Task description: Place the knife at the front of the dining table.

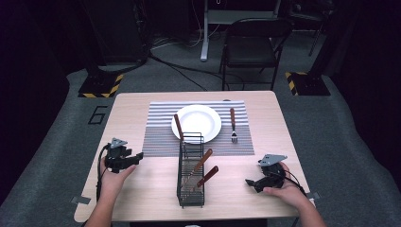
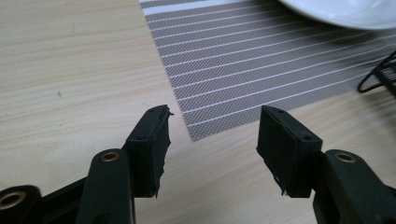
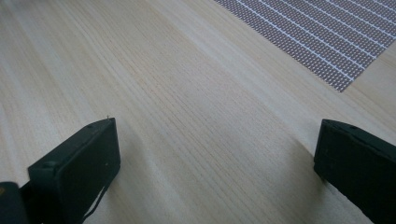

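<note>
a pale wooden tabletop (image 1: 142,189) holds a striped placemat (image 1: 161,132) with a white plate (image 1: 201,120) on it and a fork (image 1: 232,125) lying to its right, laid as a place setting. a knife (image 1: 178,127) rests at the plate's left edge, behind a black wire basket (image 1: 190,177) in which two wooden-handled utensils lean. the left gripper (image 2: 212,128) and right gripper (image 3: 217,149) rest low on either side, jaws apart and empty, likely waiting. the leaning utensils' working ends are hidden among the wires.
</note>
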Motion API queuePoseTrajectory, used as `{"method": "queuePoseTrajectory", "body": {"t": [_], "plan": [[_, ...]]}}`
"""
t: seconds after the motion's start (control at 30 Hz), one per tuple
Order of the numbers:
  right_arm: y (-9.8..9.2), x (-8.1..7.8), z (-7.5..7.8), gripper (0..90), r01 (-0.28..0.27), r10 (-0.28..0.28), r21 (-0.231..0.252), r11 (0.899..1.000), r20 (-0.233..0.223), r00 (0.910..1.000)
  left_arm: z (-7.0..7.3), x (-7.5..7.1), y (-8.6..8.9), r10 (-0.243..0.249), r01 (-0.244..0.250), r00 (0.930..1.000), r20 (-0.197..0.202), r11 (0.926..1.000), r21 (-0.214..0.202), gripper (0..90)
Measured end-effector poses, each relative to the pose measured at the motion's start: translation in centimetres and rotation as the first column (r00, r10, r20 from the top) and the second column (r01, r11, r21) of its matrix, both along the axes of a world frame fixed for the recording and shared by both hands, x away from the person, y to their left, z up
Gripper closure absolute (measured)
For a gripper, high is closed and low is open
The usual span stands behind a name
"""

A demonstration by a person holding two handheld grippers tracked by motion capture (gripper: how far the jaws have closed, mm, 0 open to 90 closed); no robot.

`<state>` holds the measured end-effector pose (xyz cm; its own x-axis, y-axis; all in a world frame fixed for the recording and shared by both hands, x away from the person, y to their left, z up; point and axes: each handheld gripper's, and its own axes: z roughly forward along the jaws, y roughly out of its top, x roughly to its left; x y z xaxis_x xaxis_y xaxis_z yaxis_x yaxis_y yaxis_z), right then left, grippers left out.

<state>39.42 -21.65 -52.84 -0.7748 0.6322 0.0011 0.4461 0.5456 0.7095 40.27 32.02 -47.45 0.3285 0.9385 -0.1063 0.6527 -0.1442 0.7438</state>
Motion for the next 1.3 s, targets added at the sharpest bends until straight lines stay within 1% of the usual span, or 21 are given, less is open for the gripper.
{"method": "queuePoseTrajectory", "body": {"t": [0.1,0.13,0.2,0.27,0.3,0.37,0.43,0.53,0.57,0.67,0.73,0.77,0.83,0.93,0.97,1.13,1.27,1.3], "plan": [[0.0,0.0,0.0,0.0,-0.001,0.001,-0.001,1.000,0.000,1.0000,0.9,-0.3,-0.4,-0.008,0.008,0.9999,0.012,1.0000,0.000,45.5],[0.0,0.0,0.0,0.0,0.000,0.000,-0.001,1.000,0.000,1.0000,1.1,-0.4,-0.5,-0.017,0.017,0.9998,0.010,0.9999,-0.003,46.5],[0.0,0.0,0.0,0.0,-0.002,0.002,-0.001,1.000,0.000,1.0000,1.6,-0.5,-0.8,-0.019,0.019,0.9998,0.012,0.9997,-0.014,47.1],[0.0,0.0,0.0,0.0,-0.002,0.002,-0.001,1.000,0.001,1.0000,2.1,-0.6,-1.0,-0.022,0.023,0.9997,0.006,0.9995,-0.023,49.5],[0.0,0.0,0.0,0.0,-0.001,0.001,-0.001,1.000,0.001,1.0000,2.2,-0.5,-1.1,-0.030,0.030,0.9995,0.004,0.9993,-0.021,50.8],[0.0,0.0,0.0,0.0,-0.001,0.001,-0.001,1.000,0.001,1.0000,2.5,-0.5,-1.5,-0.034,0.034,0.9994,0.010,0.9994,-0.012,51.2],[0.0,0.0,0.0,0.0,0.001,-0.001,-0.001,1.000,0.000,1.0000,2.8,-0.4,-1.8,-0.047,0.047,0.9989,0.001,0.9988,-0.009,52.1],[0.0,0.0,0.0,0.0,0.002,-0.002,-0.001,1.000,0.000,1.0000,3.1,-0.4,-2.3,-0.060,0.060,0.9982,0.005,0.9982,-0.002,52.1],[0.0,0.0,0.0,0.0,0.001,-0.001,-0.001,1.000,0.001,1.0000,3.4,-0.3,-2.6,-0.066,0.066,0.9978,0.013,0.9978,0.000,52.1],[0.0,0.0,0.0,0.0,0.001,-0.001,-0.001,1.000,0.002,1.0000,3.7,-0.3,-3.1,-0.077,0.077,0.9970,0.011,0.9970,-0.005,52.1],[0.0,0.0,0.0,0.0,0.001,-0.001,-0.001,1.000,0.002,1.0000,3.8,-0.2,-3.5,-0.079,0.079,0.9967,0.020,0.9968,-0.008,52.1],[0.0,0.0,0.0,0.0,0.001,-0.001,-0.001,1.000,0.001,1.0000,4.0,-0.1,-3.6,-0.090,0.090,0.9958,0.013,0.9959,-0.007,52.1],[0.0,0.0,0.0,0.0,0.001,-0.001,-0.001,1.000,0.002,1.0000,4.2,0.0,-4.1,-0.097,0.097,0.9951,0.019,0.9952,-0.009,52.3],[0.0,0.0,0.0,0.0,0.001,-0.001,-0.001,1.000,0.002,1.0000,4.5,0.0,-4.8,-0.115,0.116,0.9932,0.017,0.9932,-0.009,53.4],[0.0,0.0,0.0,0.0,0.001,-0.001,-0.001,1.000,0.002,1.0000,4.6,0.1,-4.9,-0.128,0.128,0.9917,0.016,0.9917,-0.008,53.5],[0.0,0.0,0.0,0.0,0.001,-0.001,-0.001,1.000,0.002,1.0000,5.1,0.2,-5.9,-0.156,0.156,0.9877,0.015,0.9876,-0.016,54.9],[0.0,0.0,0.0,0.0,0.001,-0.001,-0.001,1.000,0.002,1.0000,5.6,0.4,-6.6,-0.175,0.175,0.9844,0.024,0.9843,-0.024,55.7],[0.0,0.0,0.0,0.0,0.000,0.000,-0.001,1.000,0.002,1.0000,5.9,0.5,-6.8,-0.185,0.186,0.9823,0.029,0.9824,-0.021,55.9]]}}
